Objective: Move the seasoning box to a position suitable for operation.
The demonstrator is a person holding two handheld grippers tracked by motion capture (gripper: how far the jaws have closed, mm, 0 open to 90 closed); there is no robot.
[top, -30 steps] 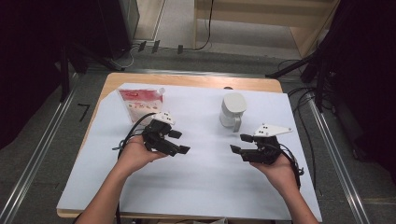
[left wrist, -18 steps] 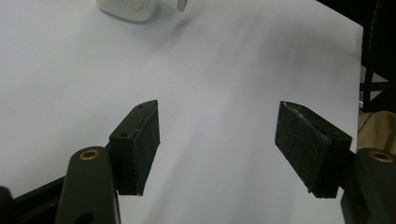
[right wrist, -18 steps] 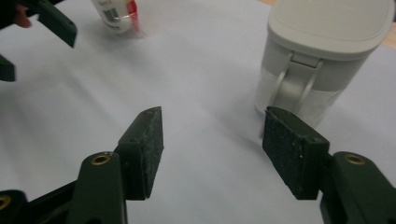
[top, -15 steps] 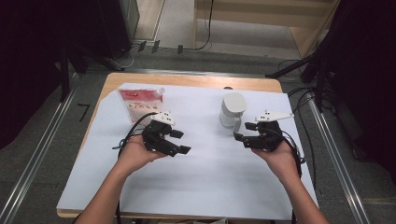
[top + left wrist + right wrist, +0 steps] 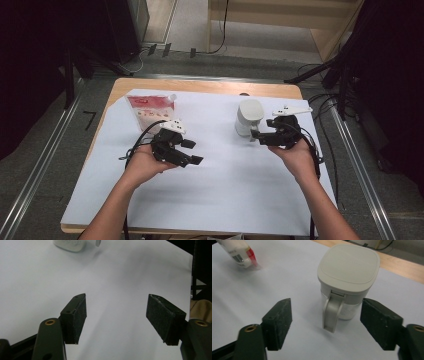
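Observation:
A pale grey lidded jar (image 5: 248,118) with a handle (image 5: 332,313) stands upright on the white sheet (image 5: 220,185), right of centre. My right gripper (image 5: 256,135) points at it from the right; its jaws have just been opening and stand open, the handle just ahead of the gap (image 5: 325,323), untouched. My left gripper (image 5: 192,151) rests open over bare sheet left of centre, nothing between its pads (image 5: 80,317). A red-and-white pouch (image 5: 150,111) lies at the back left; its end (image 5: 239,253) appears in the right gripper view.
The wooden table edge (image 5: 210,86) runs along the back beyond the sheet. Black cables (image 5: 320,105) lie on the floor to the right, and metal rails (image 5: 360,165) flank the table. Bare sheet stretches between my hands and toward the front.
My right gripper has moved up the table and leftward to the jar, and its jaws have widened. The left hand has stayed put.

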